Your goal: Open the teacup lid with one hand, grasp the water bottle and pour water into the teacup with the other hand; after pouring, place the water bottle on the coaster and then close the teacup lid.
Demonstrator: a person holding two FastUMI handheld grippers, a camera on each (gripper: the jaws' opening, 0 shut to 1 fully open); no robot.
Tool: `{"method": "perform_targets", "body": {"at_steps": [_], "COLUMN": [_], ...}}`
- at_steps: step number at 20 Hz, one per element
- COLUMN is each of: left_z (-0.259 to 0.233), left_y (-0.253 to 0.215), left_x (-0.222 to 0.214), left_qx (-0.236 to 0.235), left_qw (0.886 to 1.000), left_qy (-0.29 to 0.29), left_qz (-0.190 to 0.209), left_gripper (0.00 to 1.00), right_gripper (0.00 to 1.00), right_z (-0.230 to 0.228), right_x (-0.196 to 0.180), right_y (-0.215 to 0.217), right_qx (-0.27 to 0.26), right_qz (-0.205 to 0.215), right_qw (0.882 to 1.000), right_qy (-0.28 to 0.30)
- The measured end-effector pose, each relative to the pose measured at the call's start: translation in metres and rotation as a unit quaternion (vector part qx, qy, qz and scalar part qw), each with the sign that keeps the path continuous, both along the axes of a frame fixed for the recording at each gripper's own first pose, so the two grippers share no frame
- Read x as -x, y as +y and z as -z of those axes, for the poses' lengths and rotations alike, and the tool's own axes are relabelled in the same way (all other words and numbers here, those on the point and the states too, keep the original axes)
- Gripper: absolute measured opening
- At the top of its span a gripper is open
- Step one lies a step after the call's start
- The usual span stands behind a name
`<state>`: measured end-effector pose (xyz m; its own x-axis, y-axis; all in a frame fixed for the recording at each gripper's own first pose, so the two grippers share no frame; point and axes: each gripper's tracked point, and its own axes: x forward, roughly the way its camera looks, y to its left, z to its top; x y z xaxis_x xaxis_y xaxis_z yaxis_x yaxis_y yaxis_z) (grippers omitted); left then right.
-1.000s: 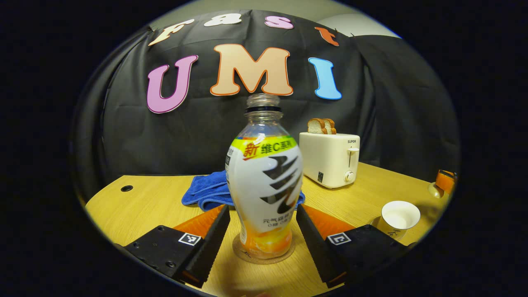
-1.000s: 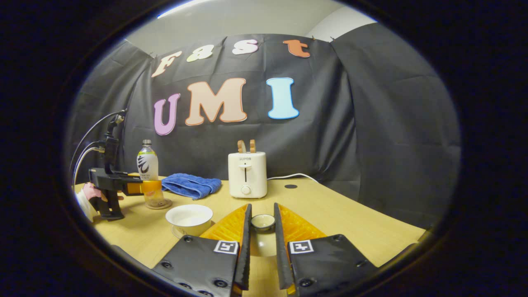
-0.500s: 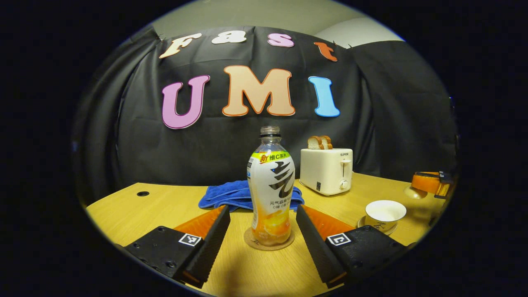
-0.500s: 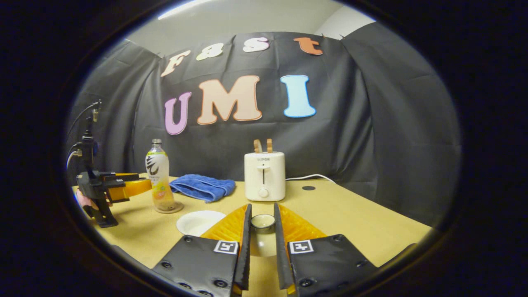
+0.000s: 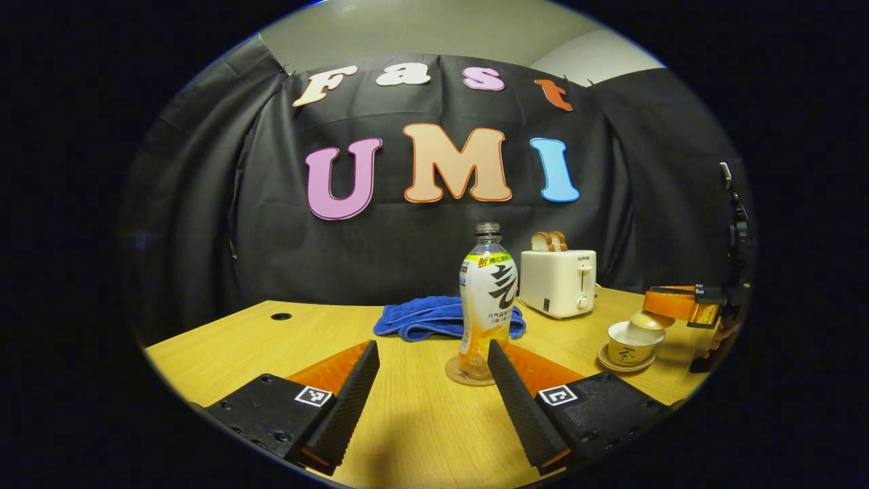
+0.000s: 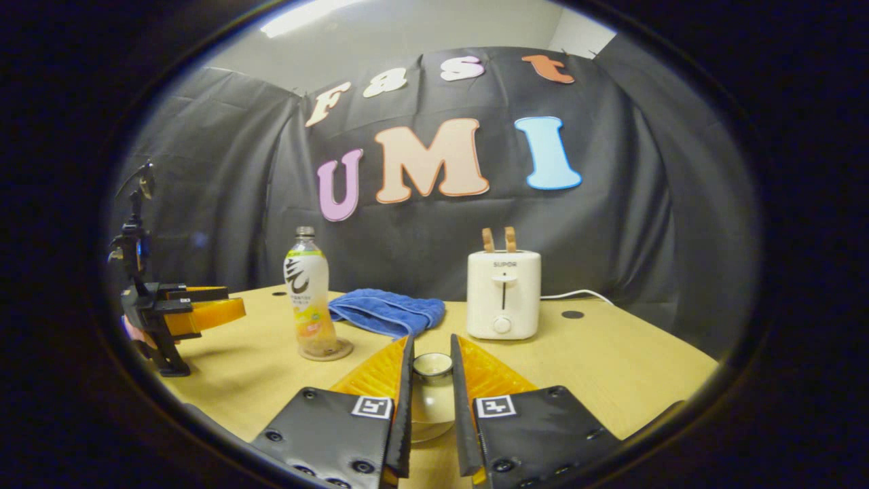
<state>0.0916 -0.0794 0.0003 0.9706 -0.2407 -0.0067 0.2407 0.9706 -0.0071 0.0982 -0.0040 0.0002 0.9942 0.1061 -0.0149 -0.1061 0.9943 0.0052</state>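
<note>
The water bottle (image 5: 489, 299) stands upright on the round coaster (image 5: 468, 373), uncapped, also seen as the bottle (image 6: 309, 292) on the coaster (image 6: 326, 350). My left gripper (image 5: 431, 380) is open, a short way back from the bottle and touching nothing; the left gripper (image 6: 204, 314) shows at the table's left. My right gripper (image 6: 431, 350) is shut on the knob of the teacup lid (image 6: 432, 402). In the left gripper view the lid (image 5: 641, 319) sits tilted at the rim of the white teacup (image 5: 624, 345), held by the right gripper (image 5: 679, 305). The cup stands on its saucer (image 5: 628, 365).
A white toaster (image 6: 503, 294) with two bread slices stands at the back, its cord running right. A crumpled blue towel (image 6: 387, 312) lies behind the bottle. The wooden table (image 5: 285, 339) has cable holes near its back edge. A hand (image 6: 136, 333) holds the left gripper.
My left gripper has pulled back from the bottle, which stays on the coaster. My right gripper has carried the lid leftward over the teacup, now hidden beneath it in the right gripper view.
</note>
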Motion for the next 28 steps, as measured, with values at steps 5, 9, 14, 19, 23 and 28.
{"method": "perform_targets", "body": {"at_steps": [5, 9, 14, 19, 23, 28], "left_z": [0.0, 0.0, -0.001, -0.001, 0.0, -0.001], "left_y": [0.01, 0.014, 0.014, 0.014, 0.014, 0.015], "left_x": [0.006, 0.008, 0.008, 0.007, 0.008, 0.009], "left_qx": [-0.001, -0.002, -0.002, -0.002, -0.002, -0.002], "left_qw": [1.0, 1.0, 1.0, 1.0, 1.0, 1.0], "left_qy": [0.0, 0.001, 0.001, 0.001, 0.001, 0.001], "left_qz": [-0.013, -0.023, -0.023, -0.023, -0.023, -0.025], "left_gripper": [0.94, 0.94, 0.94, 0.94, 0.94, 0.94], "right_gripper": [0.31, 0.31, 0.31, 0.34, 0.63, 1.0], "right_z": [0.003, 0.007, 0.021, 0.022, 0.024, 0.011], "right_x": [-0.003, -0.004, -0.008, -0.008, -0.008, 0.004], "right_y": [0.017, 0.023, 0.025, 0.024, 0.019, 0.015], "right_qx": [0.001, 0.003, 0.013, 0.015, 0.015, 0.005], "right_qz": [-0.038, -0.052, -0.052, -0.048, -0.033, -0.024], "right_qw": [0.999, 0.998, 0.996, 0.996, 0.996, 0.999], "right_qy": [0.008, 0.024, 0.066, 0.073, 0.078, 0.038]}}
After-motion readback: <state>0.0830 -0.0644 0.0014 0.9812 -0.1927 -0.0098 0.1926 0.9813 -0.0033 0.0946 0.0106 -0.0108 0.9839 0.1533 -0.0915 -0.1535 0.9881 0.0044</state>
